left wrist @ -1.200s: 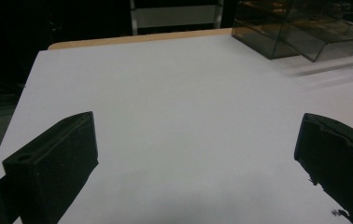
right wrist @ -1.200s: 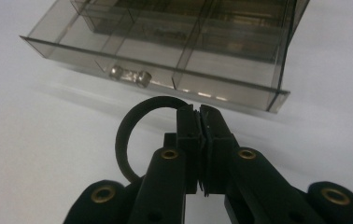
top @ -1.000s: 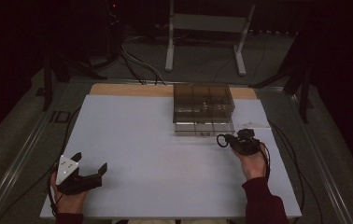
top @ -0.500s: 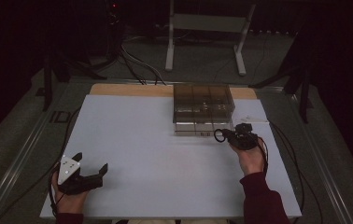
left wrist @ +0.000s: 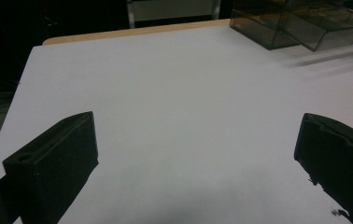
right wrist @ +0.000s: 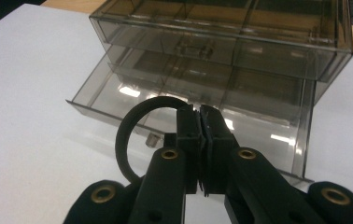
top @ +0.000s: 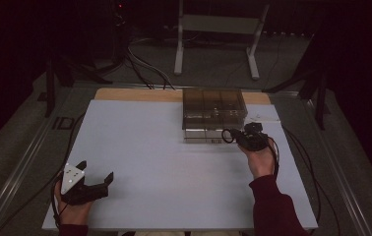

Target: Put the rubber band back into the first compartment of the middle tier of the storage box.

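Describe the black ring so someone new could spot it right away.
Start at the smoky clear drawer box at the white table's far edge. Just before its pulled-out bottom drawer, the right gripper pinches a thin black ring, the one round loop there.

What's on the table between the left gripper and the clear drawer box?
Nothing: between the left gripper and the drawer box lies only bare white tabletop, seen in the high view and the left gripper view.

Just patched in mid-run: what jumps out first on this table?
The smoky clear drawer box at the table's far edge, its bottom drawer pulled out. The right gripper sits just before it, jaws shut on a black ring. The left gripper rests open at the near left corner.
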The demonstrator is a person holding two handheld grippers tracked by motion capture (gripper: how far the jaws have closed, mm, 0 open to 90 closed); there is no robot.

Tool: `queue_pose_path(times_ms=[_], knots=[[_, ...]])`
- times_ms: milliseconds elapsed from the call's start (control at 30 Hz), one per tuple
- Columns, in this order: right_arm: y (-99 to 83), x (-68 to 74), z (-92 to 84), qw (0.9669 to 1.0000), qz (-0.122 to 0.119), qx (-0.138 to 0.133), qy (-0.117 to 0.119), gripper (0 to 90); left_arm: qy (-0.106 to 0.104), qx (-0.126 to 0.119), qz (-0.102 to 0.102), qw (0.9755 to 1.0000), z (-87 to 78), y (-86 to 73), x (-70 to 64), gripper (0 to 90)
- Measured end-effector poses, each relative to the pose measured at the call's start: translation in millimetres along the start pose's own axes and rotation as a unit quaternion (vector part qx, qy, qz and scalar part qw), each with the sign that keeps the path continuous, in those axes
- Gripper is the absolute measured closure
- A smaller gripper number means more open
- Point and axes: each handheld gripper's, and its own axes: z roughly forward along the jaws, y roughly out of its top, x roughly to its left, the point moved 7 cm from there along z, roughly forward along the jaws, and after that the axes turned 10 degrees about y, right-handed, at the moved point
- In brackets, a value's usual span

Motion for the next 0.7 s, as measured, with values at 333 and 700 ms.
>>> queue_pose_path(times_ms=[333,700], knots=[[10.1,2.0,4.8,0.9999,0.007,-0.005,0.009,88.4,0.001,0.001,0.001,1.0,0.4,-0.5,0.6,0.4],[18.4,4.4,8.9,0.9999,0.003,-0.008,0.01,88.4,0.0,0.003,0.002,1.0,1.1,-0.7,0.3,0.4]])
